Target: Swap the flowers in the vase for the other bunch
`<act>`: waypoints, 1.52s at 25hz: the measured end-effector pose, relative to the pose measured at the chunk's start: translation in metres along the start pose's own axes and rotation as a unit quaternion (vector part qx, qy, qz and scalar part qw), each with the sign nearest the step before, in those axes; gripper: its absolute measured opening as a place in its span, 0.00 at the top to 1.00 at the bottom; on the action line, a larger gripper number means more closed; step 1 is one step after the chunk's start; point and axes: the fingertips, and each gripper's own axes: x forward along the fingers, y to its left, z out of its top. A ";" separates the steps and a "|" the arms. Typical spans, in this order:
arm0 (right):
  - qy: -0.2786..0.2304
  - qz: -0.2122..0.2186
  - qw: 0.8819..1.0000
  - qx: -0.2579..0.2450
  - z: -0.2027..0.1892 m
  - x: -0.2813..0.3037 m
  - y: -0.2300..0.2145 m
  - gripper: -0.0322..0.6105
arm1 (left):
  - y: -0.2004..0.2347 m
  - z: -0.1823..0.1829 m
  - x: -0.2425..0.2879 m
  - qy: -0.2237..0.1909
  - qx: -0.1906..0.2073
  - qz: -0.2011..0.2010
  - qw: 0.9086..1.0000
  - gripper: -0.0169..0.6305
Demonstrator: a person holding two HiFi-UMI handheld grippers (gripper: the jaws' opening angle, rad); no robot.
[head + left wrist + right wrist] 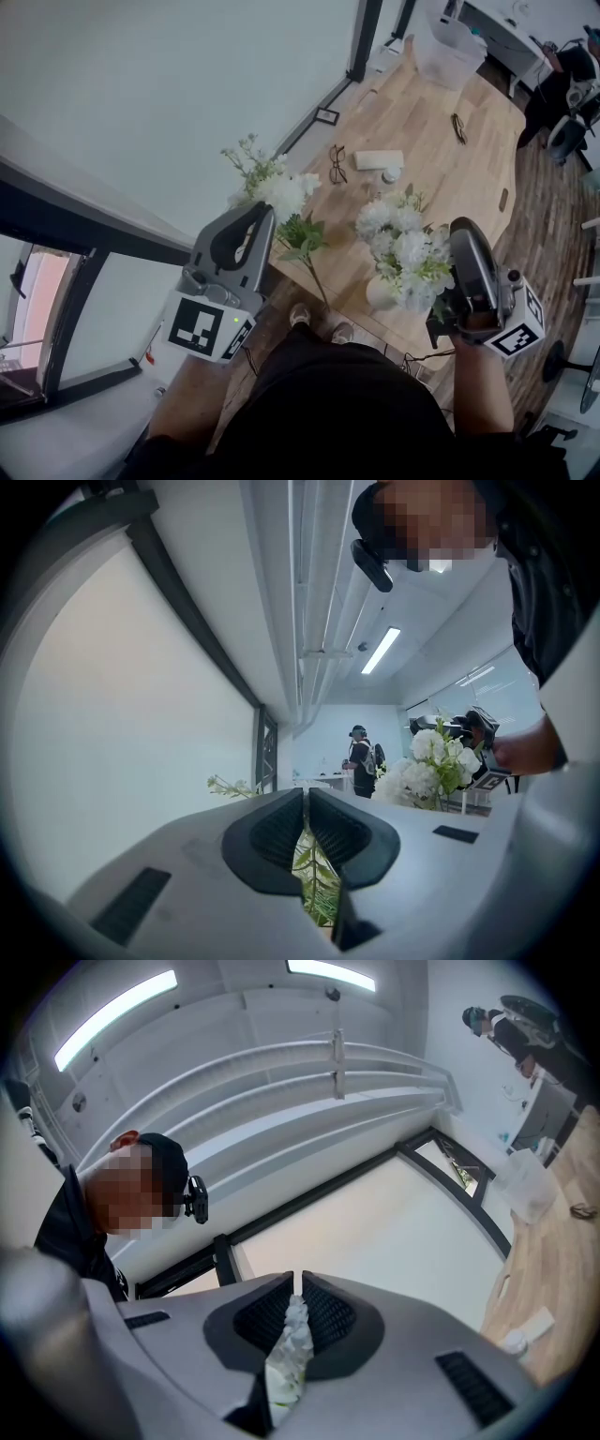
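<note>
Both claws are clenched: left claw [306, 794] on the loose bunch [281, 192] by its leafy stem, right claw [296, 1283] on white blooms of the flowers [403, 248] in the vase [380, 293], at the table's [469, 178] near edge. The loose stem slants down toward the vase, ending just left of it.

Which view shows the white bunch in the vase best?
The head view: the white bunch shows whole, standing in the vase. The left gripper view shows it small, off to the right. The right gripper view shows only a white-green sliver of it, pinched by the right gripper.
</note>
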 end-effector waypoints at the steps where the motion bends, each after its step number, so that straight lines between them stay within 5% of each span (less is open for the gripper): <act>1: -0.001 0.001 1.000 0.003 0.000 0.001 0.000 0.88 | 0.001 0.001 0.000 -0.001 0.000 0.000 1.000 0.94; 19: 0.011 -0.004 1.000 0.026 -0.019 0.000 -0.014 0.88 | 0.003 0.001 0.002 0.000 -0.007 0.004 1.000 0.94; 38: 0.004 -0.121 0.993 -0.009 -0.012 -0.084 -0.038 0.88 | -0.049 -0.018 0.060 0.015 -0.009 -0.088 0.996 0.94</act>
